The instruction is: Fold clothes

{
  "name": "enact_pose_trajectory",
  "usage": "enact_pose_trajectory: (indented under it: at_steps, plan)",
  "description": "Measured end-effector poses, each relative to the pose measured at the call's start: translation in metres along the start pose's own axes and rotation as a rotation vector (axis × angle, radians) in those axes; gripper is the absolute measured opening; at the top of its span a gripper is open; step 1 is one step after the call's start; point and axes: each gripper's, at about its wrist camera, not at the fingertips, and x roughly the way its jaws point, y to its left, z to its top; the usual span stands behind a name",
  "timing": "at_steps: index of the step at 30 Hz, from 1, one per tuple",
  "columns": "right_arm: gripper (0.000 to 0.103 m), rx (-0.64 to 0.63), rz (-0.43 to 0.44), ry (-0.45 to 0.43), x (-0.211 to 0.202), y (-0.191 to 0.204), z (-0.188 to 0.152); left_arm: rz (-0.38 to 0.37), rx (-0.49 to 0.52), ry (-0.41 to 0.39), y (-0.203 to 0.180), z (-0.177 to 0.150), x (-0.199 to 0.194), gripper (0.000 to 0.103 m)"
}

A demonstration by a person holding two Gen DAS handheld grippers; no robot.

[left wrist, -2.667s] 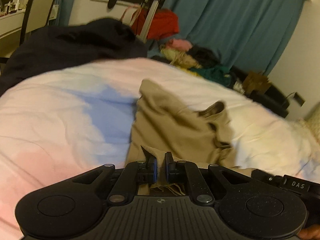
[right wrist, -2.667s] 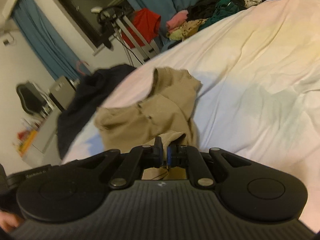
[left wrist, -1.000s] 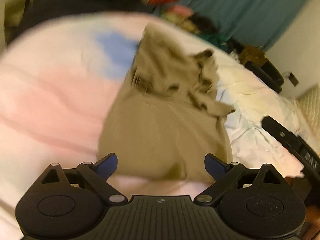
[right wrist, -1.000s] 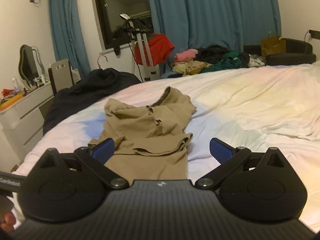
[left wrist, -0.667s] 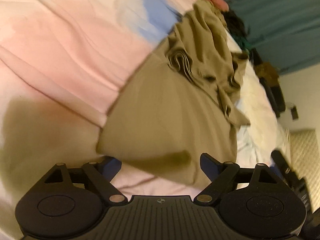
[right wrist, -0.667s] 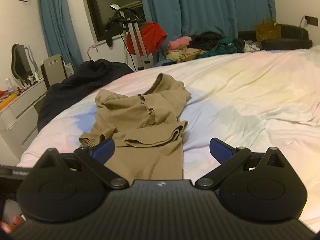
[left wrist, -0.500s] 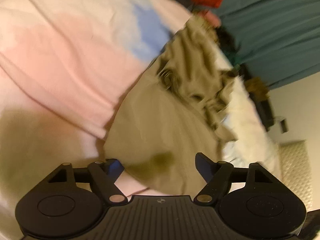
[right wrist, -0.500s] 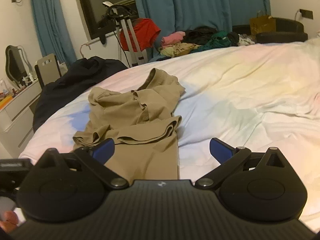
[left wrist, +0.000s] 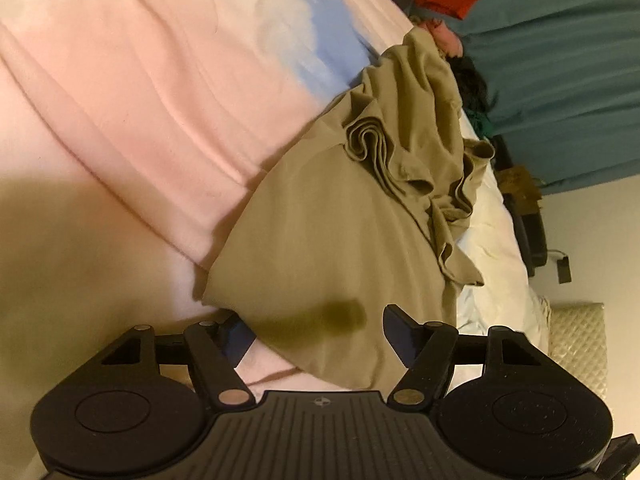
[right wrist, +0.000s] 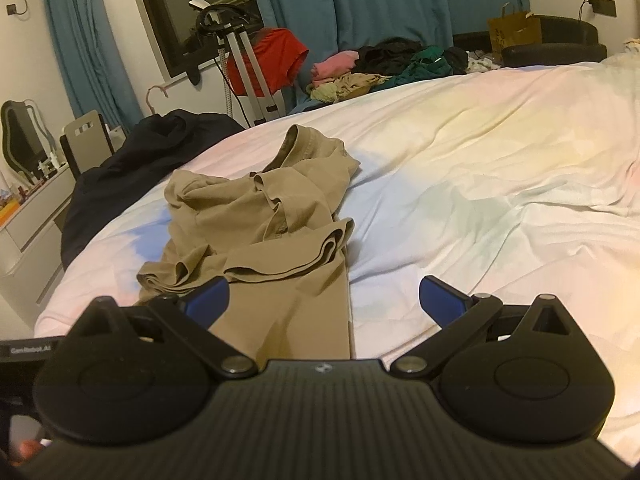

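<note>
Released since 2.7 s ago: tan trousers point(right wrist: 264, 232), formerly pinched by both grippers, now lying loose on bed sheet point(right wrist: 480, 184), near part flat, far part bunched at frame centre. Left gripper point(left wrist: 312, 330): wide open, empty, bracketing near hem. Right gripper point(right wrist: 324, 300): wide open, empty. Step judged: between folds; next likely regrasp of hem or smoothing of bunch. Left view only: pleated ruffle; right view only: clothes pile point(right wrist: 384, 68), upper centre.

Both tongs gape wide and empty: left tongs point(left wrist: 316, 326) tilted steeply downward, right tongs point(right wrist: 324, 296) held level.
</note>
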Motion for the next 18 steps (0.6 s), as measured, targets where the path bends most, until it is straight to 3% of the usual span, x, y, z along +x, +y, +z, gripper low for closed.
enact_pose_trajectory:
  at_steps: [3, 6, 10, 13, 16, 18]
  plan:
    - [0.103, 0.019, 0.002, 0.009, 0.001, -0.003, 0.0, -0.043, 0.007, -0.047, -0.003, -0.001, -0.005, 0.055]
    - [0.103, 0.039, 0.004, 0.018, 0.003, -0.006, 0.0, -0.048, -0.008, -0.078, -0.003, -0.005, -0.006, 0.054]
    - [0.103, 0.085, 0.015, 0.058, 0.004, -0.011, 0.0, 0.03, -0.053, -0.003, 0.009, -0.005, 0.015, 0.047]
    - [0.103, 0.233, 0.123, 0.128, -0.001, -0.019, -0.002, 0.042, -0.066, -0.006, 0.014, -0.004, 0.014, 0.04]
    - [0.103, 0.399, 0.272, 0.218, -0.005, -0.023, -0.011, 0.045, -0.047, -0.031, 0.008, -0.004, 0.008, 0.015]
    - [0.103, 0.485, 0.362, 0.272, -0.005, -0.021, -0.019, 0.031, -0.033, -0.054, 0.005, -0.005, 0.003, 0.01]
